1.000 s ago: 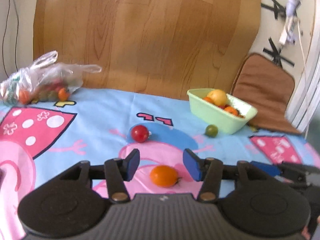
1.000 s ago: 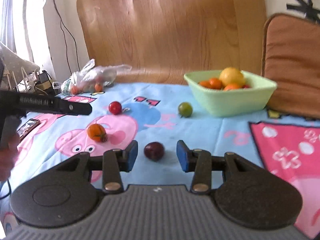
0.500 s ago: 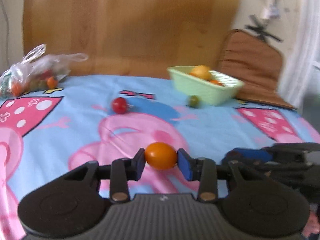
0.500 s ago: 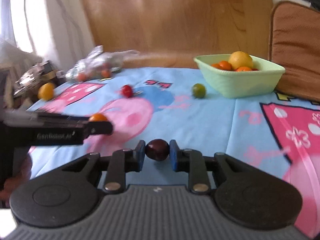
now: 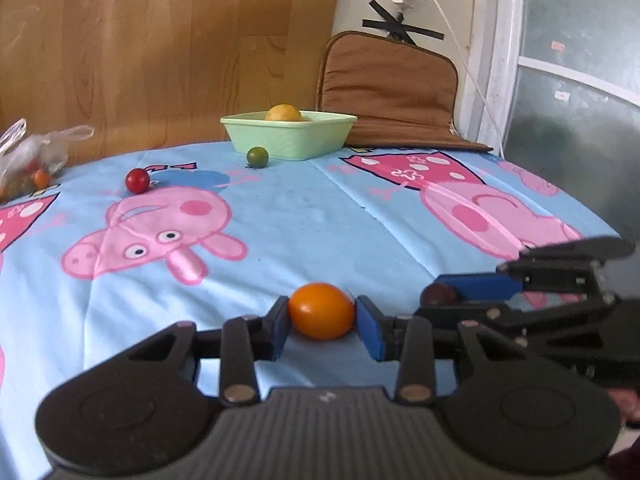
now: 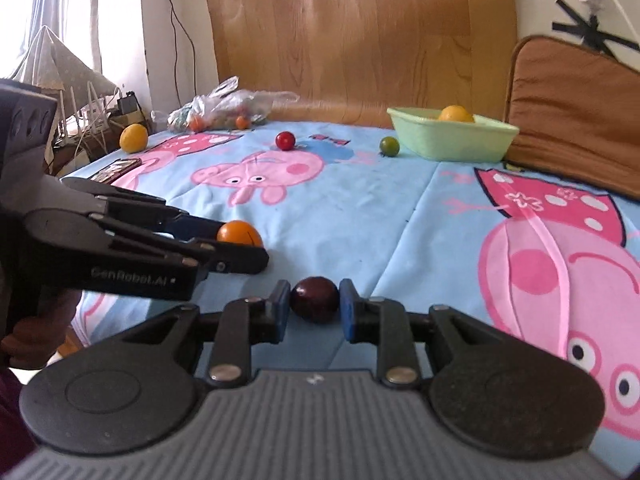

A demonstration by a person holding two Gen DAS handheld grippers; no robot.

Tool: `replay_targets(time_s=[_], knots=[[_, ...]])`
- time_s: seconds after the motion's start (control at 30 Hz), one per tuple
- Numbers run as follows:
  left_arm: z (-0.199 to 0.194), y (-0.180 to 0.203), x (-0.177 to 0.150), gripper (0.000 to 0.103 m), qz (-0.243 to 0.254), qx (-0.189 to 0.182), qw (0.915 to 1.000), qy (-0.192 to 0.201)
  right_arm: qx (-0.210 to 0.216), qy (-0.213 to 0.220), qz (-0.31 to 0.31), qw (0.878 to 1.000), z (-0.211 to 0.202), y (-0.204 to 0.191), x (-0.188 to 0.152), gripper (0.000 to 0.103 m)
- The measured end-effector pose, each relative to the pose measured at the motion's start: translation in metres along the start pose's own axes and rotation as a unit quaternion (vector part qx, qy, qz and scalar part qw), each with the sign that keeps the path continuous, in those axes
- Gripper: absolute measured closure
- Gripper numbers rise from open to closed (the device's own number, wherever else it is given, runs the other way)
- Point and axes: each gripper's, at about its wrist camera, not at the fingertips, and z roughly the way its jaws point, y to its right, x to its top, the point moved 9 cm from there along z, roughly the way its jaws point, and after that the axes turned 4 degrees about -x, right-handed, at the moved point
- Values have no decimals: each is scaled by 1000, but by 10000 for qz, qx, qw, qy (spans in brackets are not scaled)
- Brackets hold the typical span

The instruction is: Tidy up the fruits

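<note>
My left gripper (image 5: 322, 326) is shut on an orange tomato (image 5: 321, 311), held just above the cartoon-print tablecloth (image 5: 304, 216). My right gripper (image 6: 314, 310) is shut on a dark purple fruit (image 6: 314, 299). In the left wrist view the right gripper (image 5: 452, 296) shows from the side at the right with that dark fruit (image 5: 438, 295). In the right wrist view the left gripper (image 6: 240, 246) reaches in from the left with the orange tomato (image 6: 238, 232). At the back stands a pale green bowl (image 5: 288, 136) holding a yellow-orange fruit (image 5: 283, 113). A green tomato (image 5: 257, 157) and a red tomato (image 5: 137, 180) lie loose on the cloth.
A plastic bag of small fruits (image 6: 224, 110) lies at the back left, with a yellow fruit (image 6: 133, 138) near the left table edge. A brown cushion (image 5: 388, 88) leans behind the bowl. A wooden board (image 5: 160, 48) backs the table. A dark flat object (image 6: 116, 169) lies at the left edge.
Both grippers closed on their fruits, the left on the orange tomato and the right on the dark fruit, then drew back from the bowl toward the near part of the table.
</note>
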Motion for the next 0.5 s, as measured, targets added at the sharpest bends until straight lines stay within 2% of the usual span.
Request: replay_targets(time_s=[0.23, 0.5], knots=[[-1, 6, -5, 66, 223, 280, 9990, 263, -164, 212, -180, 9995, 1, -2, -2, 72], [-2, 3, -5, 67, 94, 216, 9991, 342, -326, 512, -214, 9979, -3, -5, -7, 73]])
